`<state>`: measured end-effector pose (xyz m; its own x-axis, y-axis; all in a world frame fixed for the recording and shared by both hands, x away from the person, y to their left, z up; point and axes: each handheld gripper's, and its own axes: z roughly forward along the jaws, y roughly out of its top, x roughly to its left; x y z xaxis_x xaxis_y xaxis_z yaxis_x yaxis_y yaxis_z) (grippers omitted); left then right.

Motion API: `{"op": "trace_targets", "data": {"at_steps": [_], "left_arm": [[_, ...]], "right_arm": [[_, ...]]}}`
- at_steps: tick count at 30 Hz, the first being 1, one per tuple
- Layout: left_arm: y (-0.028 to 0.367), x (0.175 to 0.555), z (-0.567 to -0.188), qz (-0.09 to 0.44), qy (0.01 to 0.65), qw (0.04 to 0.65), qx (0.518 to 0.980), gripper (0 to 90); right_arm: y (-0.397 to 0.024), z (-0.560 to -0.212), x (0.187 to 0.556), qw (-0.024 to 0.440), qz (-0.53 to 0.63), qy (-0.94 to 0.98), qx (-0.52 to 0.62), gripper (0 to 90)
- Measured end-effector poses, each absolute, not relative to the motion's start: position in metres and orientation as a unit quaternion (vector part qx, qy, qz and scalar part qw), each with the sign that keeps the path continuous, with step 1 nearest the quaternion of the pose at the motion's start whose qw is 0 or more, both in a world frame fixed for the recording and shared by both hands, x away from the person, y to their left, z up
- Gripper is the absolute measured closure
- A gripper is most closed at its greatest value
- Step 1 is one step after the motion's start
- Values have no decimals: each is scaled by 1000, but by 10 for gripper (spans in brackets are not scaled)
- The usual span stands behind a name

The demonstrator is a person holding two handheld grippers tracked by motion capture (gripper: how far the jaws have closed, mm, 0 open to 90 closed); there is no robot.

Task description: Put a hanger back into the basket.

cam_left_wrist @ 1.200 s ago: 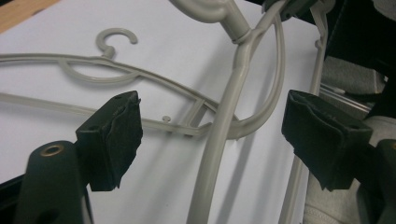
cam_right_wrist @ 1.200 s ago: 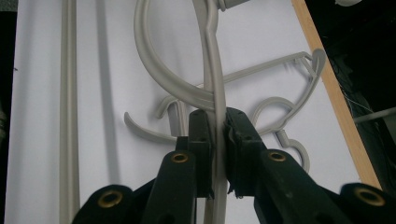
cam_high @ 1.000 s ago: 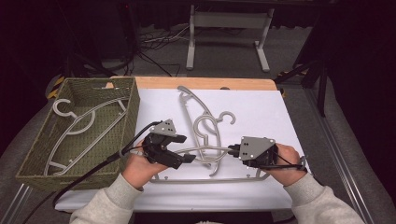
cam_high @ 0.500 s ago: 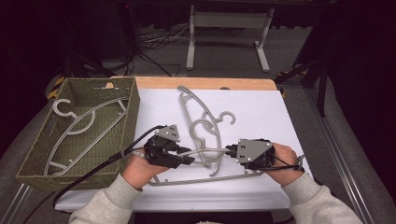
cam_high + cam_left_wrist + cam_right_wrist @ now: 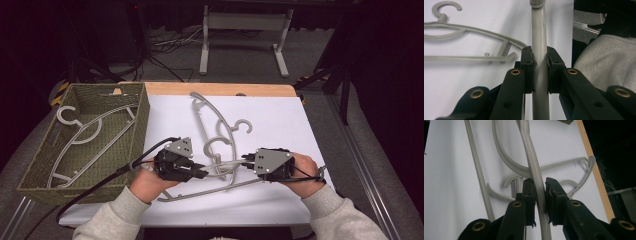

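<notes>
A grey plastic hanger is at the near middle of the white table top. My left gripper is shut on its left arm, and the bar runs straight up between the jaws in the left gripper view. My right gripper is shut on the right arm of the same hanger. A second grey hanger lies flat behind it, hook to the right; it also shows as the other hanger. A third hanger lies in the basket.
A green wicker basket stands at the table's left side. The table's wooden far edge runs behind the white sheet. Black cables trail from the left gripper over the front edge. A metal stand and wires are on the floor beyond.
Both hands have drawn slightly nearer to each other and toward the front edge. The held hanger's straight bar has gone from level to slanted, with its right end higher.
</notes>
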<state>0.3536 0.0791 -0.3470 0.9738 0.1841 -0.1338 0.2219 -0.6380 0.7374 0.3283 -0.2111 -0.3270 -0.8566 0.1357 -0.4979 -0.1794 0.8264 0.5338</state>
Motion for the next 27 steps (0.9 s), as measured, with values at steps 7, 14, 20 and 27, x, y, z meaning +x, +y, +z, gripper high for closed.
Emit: {"op": "trace_targets", "data": {"at_steps": [7,14,20,27], "left_arm": [[88,353,-334,0,124,426,896,800],[97,354,-316,24,138,426,894,799],[110,356,-294,50,157,429,888,798],[124,357,-274,74,171,436,881,798]], "right_arm": [[-218,-320,329,262,336,904,19,489],[-236,-305,327,275,414,865,76,263],[-257,-297,330,259,472,833,130,152],[-274,-303,334,237,501,813,176,114]]}}
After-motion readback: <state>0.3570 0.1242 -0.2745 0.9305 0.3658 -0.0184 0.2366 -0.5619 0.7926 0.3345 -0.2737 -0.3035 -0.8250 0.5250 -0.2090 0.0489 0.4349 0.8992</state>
